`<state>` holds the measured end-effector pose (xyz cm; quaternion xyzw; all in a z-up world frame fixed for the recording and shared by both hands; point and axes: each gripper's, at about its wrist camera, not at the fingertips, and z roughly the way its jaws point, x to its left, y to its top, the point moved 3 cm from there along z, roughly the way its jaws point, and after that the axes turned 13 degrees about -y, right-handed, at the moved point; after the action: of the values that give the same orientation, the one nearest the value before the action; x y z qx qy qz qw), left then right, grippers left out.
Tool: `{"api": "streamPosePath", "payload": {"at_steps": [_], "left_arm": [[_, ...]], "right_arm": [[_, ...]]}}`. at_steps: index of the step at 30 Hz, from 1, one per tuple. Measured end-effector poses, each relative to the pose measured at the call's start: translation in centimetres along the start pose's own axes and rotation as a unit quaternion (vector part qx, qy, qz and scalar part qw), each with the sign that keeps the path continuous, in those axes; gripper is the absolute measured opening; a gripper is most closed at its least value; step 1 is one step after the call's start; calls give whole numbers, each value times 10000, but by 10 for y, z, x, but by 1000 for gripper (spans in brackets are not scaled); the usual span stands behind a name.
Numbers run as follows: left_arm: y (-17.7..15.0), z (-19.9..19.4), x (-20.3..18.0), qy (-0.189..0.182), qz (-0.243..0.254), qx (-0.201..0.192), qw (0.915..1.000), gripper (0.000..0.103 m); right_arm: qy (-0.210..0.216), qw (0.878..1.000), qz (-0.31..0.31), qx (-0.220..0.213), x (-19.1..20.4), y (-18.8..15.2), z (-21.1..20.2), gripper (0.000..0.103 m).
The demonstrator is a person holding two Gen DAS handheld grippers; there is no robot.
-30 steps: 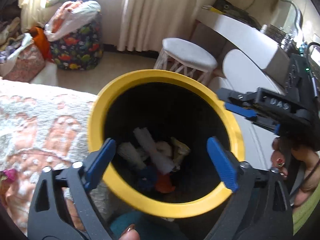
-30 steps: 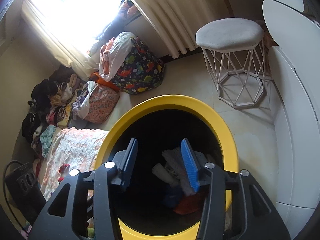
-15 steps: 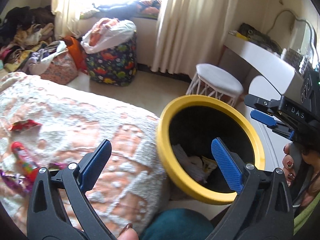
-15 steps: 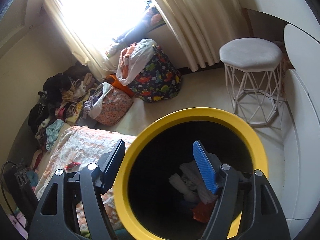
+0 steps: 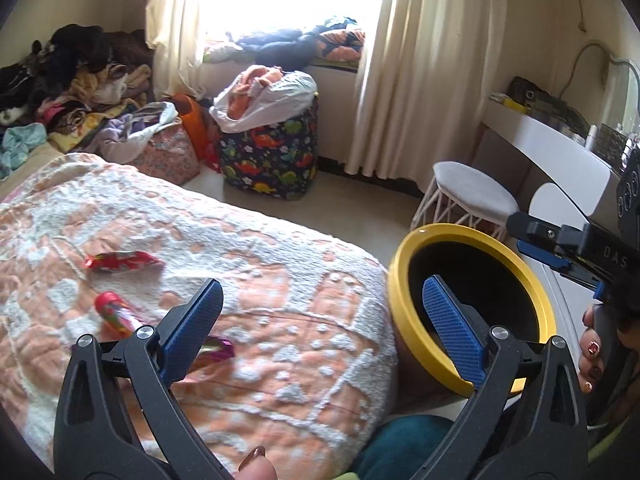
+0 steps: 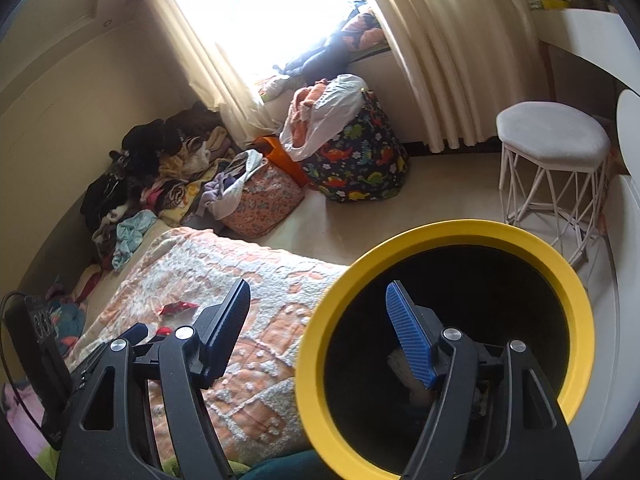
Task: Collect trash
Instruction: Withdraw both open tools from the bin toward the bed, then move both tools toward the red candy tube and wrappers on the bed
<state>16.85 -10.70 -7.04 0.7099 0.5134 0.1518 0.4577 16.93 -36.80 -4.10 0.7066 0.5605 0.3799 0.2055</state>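
Nearest the left wrist camera, the left gripper (image 5: pixel 320 320) is released, its blue-padded fingers spread wide with nothing between them, hovering over the peach-and-white textured bedspread (image 5: pixel 280 280). The black round bin with a yellow rim (image 5: pixel 400 280) stands just beside the bedspread's right edge, and the left gripper's right finger overlaps its mouth.

The right gripper (image 6: pixel 316 332) is likewise released and empty; its left finger lies over the bedspread (image 6: pixel 260 288), its right finger over the dark opening of the bin (image 6: pixel 472 228), where a pale crumpled scrap (image 6: pixel 400 364) shows low inside.

On the bedspread, left of the bin, three bits of trash lie loose: a shiny purple-and-gold wrapper (image 5: pixel 218 347) partly hidden behind the left gripper's left finger, a red cylindrical tube (image 5: pixel 116 314) just beyond it, and a red foil wrapper (image 5: pixel 122 261) farther still.

Beyond the bin stands a white wire-legged stool with a grey cushion (image 5: pixel 474 196). Farther left of the stool, a dark dinosaur-print fabric hamper (image 5: pixel 272 164) sits on the floor before the cream curtains (image 5: pixel 404 60), with a floral pink bag (image 5: pixel 172 158) beside it and a heap of clothes (image 5: pixel 72 76) against the wall.
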Motion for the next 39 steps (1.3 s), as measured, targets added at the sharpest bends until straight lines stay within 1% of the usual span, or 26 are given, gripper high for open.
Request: {"api": "streamPosePath", "payload": {"at_steps": [5, 16, 23, 26, 30, 35, 37, 38, 39], "left_arm": [[-2, -12, 19, 164, -132, -74, 9998, 92], [-6, -36, 65, 541, -504, -235, 9970, 92], [-13, -52, 101, 809, -875, -332, 9923, 92], [-17, -59, 117, 931, -1068, -376, 9892, 92], [-27, -66, 139, 1098, -1330, -335, 9844, 92], [-38, -73, 164, 1076, -1734, -298, 9785, 92], [-42, -75, 171, 963, -1894, -299, 9767, 91], [-45, -76, 174, 911, -1960, -290, 9759, 90], [-47, -77, 176, 879, -1996, -275, 9755, 87]], "right_arm": [[137, 9997, -203, 35, 23, -6, 0, 69], [416, 9962, -720, 271, 87, -30, 9, 69], [584, 9928, -933, 478, 117, -46, 16, 69], [627, 9912, -994, 601, 128, -54, 23, 69], [646, 9894, -1054, 768, 143, -65, 36, 69], [551, 9866, -1221, 934, 159, -76, 54, 69], [517, 9859, -1231, 1012, 164, -79, 62, 69], [500, 9856, -1230, 1048, 165, -81, 66, 69], [496, 9852, -1220, 1100, 168, -82, 70, 69]]}}
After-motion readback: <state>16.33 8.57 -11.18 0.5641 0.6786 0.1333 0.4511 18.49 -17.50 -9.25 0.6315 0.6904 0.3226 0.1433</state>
